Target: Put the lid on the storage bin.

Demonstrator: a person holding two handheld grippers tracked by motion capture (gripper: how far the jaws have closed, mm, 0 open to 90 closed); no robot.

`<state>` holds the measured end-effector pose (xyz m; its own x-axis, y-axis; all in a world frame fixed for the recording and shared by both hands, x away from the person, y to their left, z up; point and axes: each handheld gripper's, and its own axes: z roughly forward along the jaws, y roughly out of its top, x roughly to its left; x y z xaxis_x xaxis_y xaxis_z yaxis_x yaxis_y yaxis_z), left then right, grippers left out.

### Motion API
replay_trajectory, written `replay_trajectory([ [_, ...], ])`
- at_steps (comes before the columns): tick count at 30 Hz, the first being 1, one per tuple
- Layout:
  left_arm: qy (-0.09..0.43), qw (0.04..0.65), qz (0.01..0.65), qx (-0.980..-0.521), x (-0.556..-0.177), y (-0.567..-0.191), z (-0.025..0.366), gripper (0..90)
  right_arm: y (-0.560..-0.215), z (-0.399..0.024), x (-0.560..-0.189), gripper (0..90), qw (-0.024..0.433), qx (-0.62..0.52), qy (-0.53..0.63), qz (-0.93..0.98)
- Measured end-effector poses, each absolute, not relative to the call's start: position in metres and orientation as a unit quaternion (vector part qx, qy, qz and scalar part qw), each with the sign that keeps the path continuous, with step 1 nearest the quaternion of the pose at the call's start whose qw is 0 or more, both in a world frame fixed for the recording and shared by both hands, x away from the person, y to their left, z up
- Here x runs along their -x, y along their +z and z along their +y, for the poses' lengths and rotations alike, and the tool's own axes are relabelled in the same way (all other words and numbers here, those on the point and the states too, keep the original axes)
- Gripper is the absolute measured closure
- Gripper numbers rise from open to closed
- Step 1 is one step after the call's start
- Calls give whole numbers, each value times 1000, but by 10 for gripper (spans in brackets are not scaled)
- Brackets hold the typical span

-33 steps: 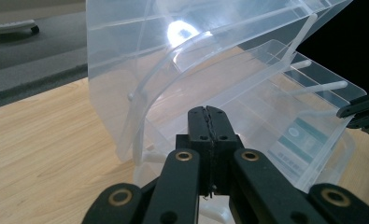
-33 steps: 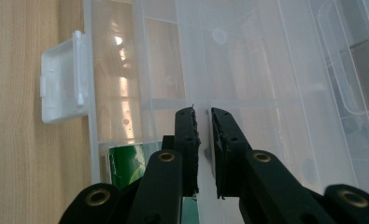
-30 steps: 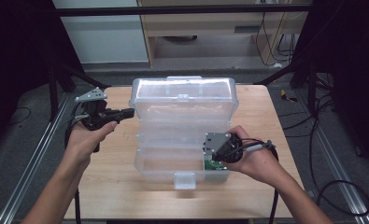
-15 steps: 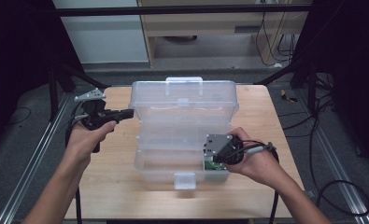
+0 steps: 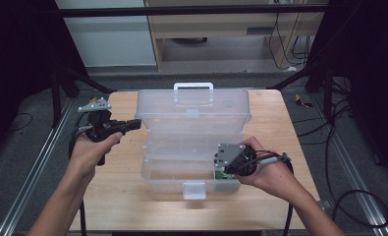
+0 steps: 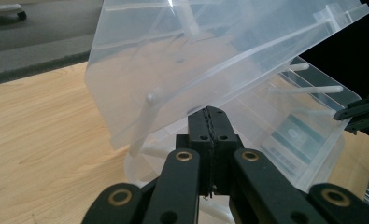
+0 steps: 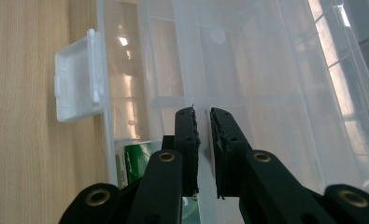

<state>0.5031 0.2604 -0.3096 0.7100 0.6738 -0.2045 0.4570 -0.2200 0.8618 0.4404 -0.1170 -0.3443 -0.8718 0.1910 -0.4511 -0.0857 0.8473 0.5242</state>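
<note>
A clear plastic box (image 5: 181, 172) stands on the wooden table (image 5: 280, 128) with its lid (image 5: 194, 105) tilted up and back, handle (image 5: 193, 87) on top. Its white latch (image 5: 194, 190) hangs at the front. My left gripper (image 5: 136, 123) is shut, its tip against the lid's left edge; in the left gripper view the closed tips (image 6: 212, 112) sit just under the lid (image 6: 196, 60). My right gripper (image 5: 221, 171) is at the box's front right corner, its jaws (image 7: 203, 112) nearly together on the box's thin right wall (image 7: 201, 70). A green item (image 7: 138, 158) lies inside.
A metal rail (image 5: 29, 182) runs along the table's left side and another rail (image 5: 363, 196) along the right. Cables (image 5: 348, 196) lie on the grey floor at the right. Bare wood (image 5: 132, 206) lies in front of the box.
The lid has swung farther up and back, so its handle now stands at the top. My left gripper stays at the lid's left edge. The right gripper has held still.
</note>
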Motion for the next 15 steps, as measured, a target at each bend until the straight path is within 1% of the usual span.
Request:
replay_trajectory([
  [15, 94, 522, 352, -771, -492, -325, 260, 900, -350, -117, -437, 802, 244, -34, 278, 928],
])
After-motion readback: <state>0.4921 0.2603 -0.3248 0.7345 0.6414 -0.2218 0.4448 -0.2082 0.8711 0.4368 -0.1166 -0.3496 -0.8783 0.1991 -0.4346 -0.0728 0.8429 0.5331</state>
